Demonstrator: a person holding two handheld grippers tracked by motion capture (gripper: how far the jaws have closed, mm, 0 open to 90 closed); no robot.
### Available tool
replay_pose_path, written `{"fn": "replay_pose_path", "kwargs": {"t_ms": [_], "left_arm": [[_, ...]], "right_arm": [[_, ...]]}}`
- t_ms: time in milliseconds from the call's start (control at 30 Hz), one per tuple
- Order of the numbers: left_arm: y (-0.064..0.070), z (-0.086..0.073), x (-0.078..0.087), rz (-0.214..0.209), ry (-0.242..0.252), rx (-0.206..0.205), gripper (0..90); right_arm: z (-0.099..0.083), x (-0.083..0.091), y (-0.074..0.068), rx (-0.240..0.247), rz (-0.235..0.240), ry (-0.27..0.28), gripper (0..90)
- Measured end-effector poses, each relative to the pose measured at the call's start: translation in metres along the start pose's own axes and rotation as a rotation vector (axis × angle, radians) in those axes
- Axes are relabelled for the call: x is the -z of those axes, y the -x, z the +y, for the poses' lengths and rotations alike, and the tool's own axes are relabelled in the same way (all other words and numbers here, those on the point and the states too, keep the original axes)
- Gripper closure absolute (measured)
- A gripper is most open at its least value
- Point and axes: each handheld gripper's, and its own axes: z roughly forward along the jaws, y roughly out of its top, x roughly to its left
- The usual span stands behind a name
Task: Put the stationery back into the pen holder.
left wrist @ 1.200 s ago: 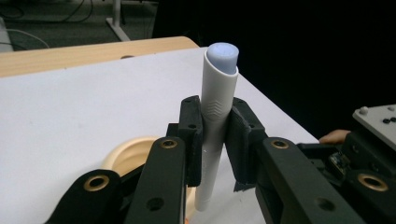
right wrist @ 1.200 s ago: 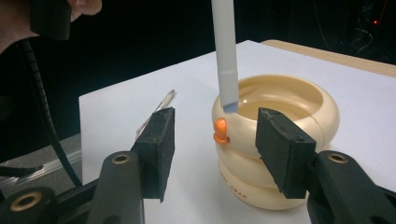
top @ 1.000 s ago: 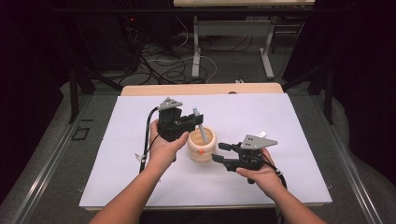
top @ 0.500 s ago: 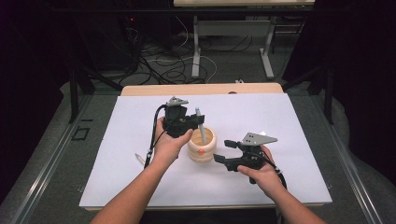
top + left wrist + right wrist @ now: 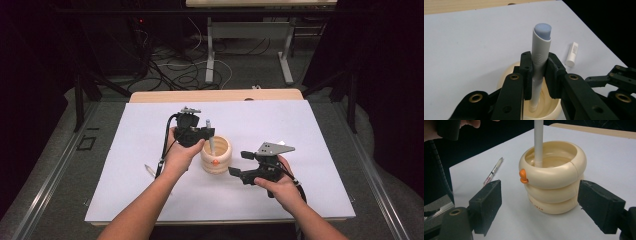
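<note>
The left gripper [image 5: 537,67] is clamping a white pen [image 5: 539,53] between its two black jaws, gripping it at the band of raised chevron ridges on the barrel; the pen is standing upright with its pale blue-grey end cap topmost and its lower end reaching down inside a cream pen holder [image 5: 549,105] shaped like three stacked rings. In the high view the left gripper [image 5: 202,134] is hovering just over the far-left rim of that holder [image 5: 216,156], which is sitting near the middle of the white table mat [image 5: 125,150]. The right gripper [image 5: 539,202] is standing released, its jaws spread wide on either side of the holder [image 5: 554,182] without touching it, and the person's right hand [image 5: 277,185] is holding it low beside the holder's right flank. A small orange knob is sticking out of the holder's top ring, and faint lettering is showing on the bottom ring, perhaps ending in "CRAN", though it is too small to read with confidence. A second pen [image 5: 493,171], clear-barrelled with a red tint, is lying flat on the mat to the left of the left forearm, well apart from the holder. A short white cap-like piece [image 5: 572,54] is lying on the mat beyond the holder.
</note>
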Motion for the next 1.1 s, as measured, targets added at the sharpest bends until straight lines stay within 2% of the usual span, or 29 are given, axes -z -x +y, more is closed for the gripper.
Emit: {"fn": "replay_pose_path", "kwargs": {"t_ms": [367, 633, 767, 800, 833, 933, 1100], "left_arm": [[-0.007, -0.003, -0.012, 0.024, -0.064, 0.020, 77.9], [-0.011, -0.006, -0.022, 0.022, -0.111, 0.039, 77.9], [-0.013, -0.007, -0.025, 0.029, -0.119, 0.041, 77.9], [-0.012, -0.007, -0.026, 0.033, -0.113, 0.055, 77.9], [-0.014, -0.007, -0.027, 0.026, -0.123, 0.044, 77.9], [-0.015, -0.008, -0.030, 0.035, -0.123, 0.057, 77.8], [-0.017, -0.010, -0.033, 0.033, -0.125, 0.054, 77.6]], "right_arm": [[-0.001, -0.001, 0.000, -0.002, 0.003, -0.011, 19.1], [-0.001, -0.001, 0.000, -0.003, 0.002, -0.013, 19.1], [-0.001, 0.000, 0.001, -0.003, 0.000, -0.015, 19.1], [-0.001, 0.000, 0.001, -0.003, -0.001, -0.015, 19.1], [-0.001, 0.000, 0.001, 0.000, 0.000, -0.015, 19.1], [-0.001, 0.000, 0.001, -0.002, -0.001, -0.013, 19.1], [-0.001, 0.000, 0.002, -0.006, 0.000, -0.015, 19.1]]}}
